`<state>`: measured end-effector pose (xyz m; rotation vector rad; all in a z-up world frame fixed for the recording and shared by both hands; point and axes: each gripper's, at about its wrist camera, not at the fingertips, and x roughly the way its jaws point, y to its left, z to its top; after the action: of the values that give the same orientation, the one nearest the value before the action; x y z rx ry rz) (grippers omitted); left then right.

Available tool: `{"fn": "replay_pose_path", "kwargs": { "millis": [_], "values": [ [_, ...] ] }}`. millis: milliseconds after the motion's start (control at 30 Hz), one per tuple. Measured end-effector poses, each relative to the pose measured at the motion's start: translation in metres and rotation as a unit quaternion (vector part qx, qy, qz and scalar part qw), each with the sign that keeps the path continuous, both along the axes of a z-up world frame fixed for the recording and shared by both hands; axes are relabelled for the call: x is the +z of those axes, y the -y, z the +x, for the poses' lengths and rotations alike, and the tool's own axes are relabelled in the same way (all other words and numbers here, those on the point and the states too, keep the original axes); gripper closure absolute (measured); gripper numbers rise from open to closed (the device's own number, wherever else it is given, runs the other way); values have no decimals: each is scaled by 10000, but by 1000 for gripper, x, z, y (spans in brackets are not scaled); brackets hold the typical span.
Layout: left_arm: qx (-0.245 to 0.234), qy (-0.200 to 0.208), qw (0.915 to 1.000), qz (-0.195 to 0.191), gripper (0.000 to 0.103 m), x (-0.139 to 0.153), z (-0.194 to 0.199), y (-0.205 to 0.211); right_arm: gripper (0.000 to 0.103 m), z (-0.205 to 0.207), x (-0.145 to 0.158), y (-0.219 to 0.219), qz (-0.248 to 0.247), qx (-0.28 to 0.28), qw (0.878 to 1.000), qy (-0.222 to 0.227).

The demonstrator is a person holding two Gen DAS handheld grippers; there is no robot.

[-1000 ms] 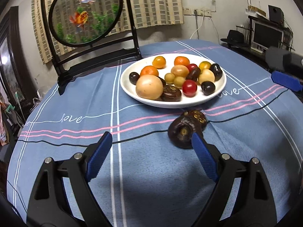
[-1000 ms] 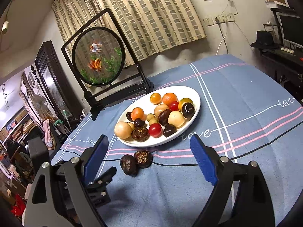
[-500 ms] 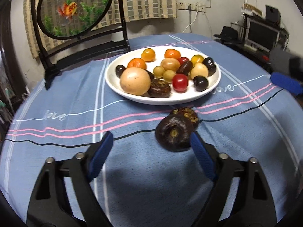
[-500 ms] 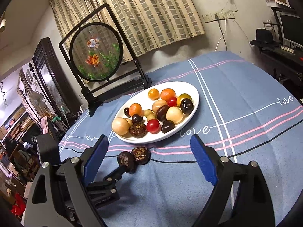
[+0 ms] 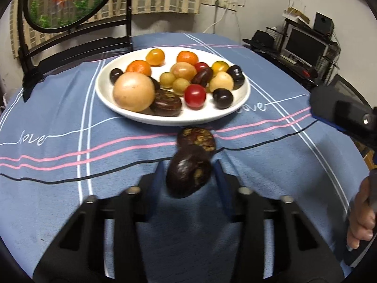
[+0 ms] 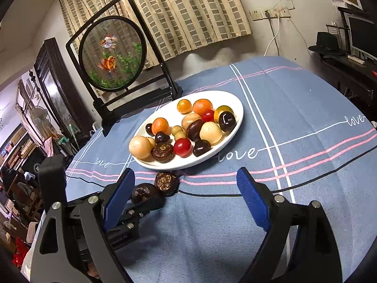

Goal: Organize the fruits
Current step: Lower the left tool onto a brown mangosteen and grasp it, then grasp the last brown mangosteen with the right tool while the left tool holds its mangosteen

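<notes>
Fruit (image 5: 188, 176) — dark, round — sits between the closing left tool (image 5: 188, 176); right tool (image 6: 188, 202) wide

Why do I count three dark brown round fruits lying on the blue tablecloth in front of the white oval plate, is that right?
Not three: two. The right wrist view shows two dark brown round fruits on the blue tablecloth, in front of the white oval plate.
</notes>
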<state>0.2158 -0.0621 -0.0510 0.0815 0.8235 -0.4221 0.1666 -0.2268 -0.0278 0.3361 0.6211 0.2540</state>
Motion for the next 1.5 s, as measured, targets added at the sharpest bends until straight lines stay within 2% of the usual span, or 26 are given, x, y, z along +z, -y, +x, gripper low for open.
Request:
{"fn": "replay_pose_path", "kwargs": {
  "millis": [100,167,367,533,667,767,833,900,1000,1067,1133,1167,1233,1400,1433,1467,1500],
  "values": [
    [-22,27,10000,6,68,1,-2,0,15,4,-5,-1,-46,31,9999,-134],
    [10,29,10000,31,79,4,-6,-5,15,6,-9,-4,-70,84,9997,-222],
    [616,56,9981,2,79,12,0,-39,15,14,-23,-29,-523,375,9970,-426],
    [903,-28,9959,-53,79,11,8,-55,26,31,-27,-60,-1073,677,9906,-514],
    [955,-73,9954,-69,79,9,11,-58,40,53,-39,-82,-1458,935,9821,-736],
    [942,-98,9955,-35,79,6,12,-57,44,64,-49,-88,-1605,967,9780,-914],
    [937,-80,9956,-5,79,6,11,-56,55,70,-49,-87,-1512,958,9792,-956],
    [935,-67,9956,2,79,6,11,-55,61,72,-49,-86,-1435,1024,9796,-968],
    [944,-64,9955,-30,79,7,10,-56,63,68,-47,-85,-1448,1055,9798,-891],
    [973,-15,9952,-115,79,12,8,-57,66,62,-43,-76,-1228,1091,9824,-886],
    [954,121,9951,-224,79,23,4,-58,87,50,-35,-66,-998,1139,9850,-826],
    [917,199,9953,-250,79,29,3,-56,91,44,-29,-60,-891,1160,9862,-780],
    [826,298,9958,-262,79,36,1,-51,91,37,-23,-52,-856,1120,9875,-709],
    [792,273,9964,-126,79,30,1,-46,88,47,-39,-67,-951,1366,9814,-960],
    [821,234,9962,-150,79,29,2,-48,86,48,-38,-74,-1140,1372,9797,-917],
    [856,215,9959,-187,79,29,3,-50,79,50,-37,-78,-1260,1364,9787,-878],
    [867,212,9958,-202,79,28,4,-53,65,52,-37,-82,-1338,1376,9776,-863]
  ]
}}
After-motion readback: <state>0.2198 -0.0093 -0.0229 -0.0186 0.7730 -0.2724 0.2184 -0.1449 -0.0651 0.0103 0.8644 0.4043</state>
